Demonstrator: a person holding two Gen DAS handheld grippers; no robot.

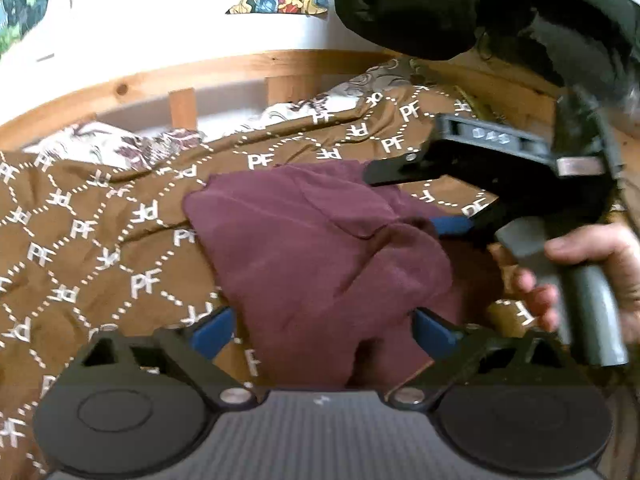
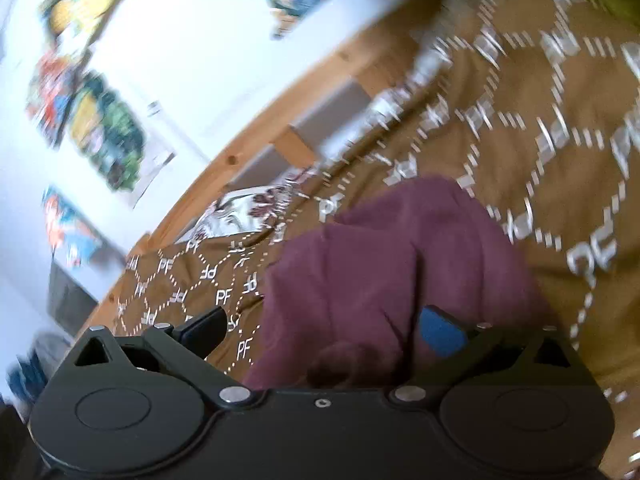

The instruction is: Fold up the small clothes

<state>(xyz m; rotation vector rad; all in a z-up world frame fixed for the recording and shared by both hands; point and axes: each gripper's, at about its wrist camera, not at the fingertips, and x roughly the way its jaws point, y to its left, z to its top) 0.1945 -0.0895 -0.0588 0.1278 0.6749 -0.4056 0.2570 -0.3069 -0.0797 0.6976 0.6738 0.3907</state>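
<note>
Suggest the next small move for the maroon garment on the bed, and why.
Probably close the left gripper on the maroon garment: its jaws stand open with the bunched cloth between them, and the right gripper is open too, so nothing holds it on the brown bedspread.

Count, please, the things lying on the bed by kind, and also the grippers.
Maroon garment: 1
Brown bedspread with PF print: 1
White patterned pillows: 2
Grippers: 2, the left gripper and the right gripper
Total: 6
</note>
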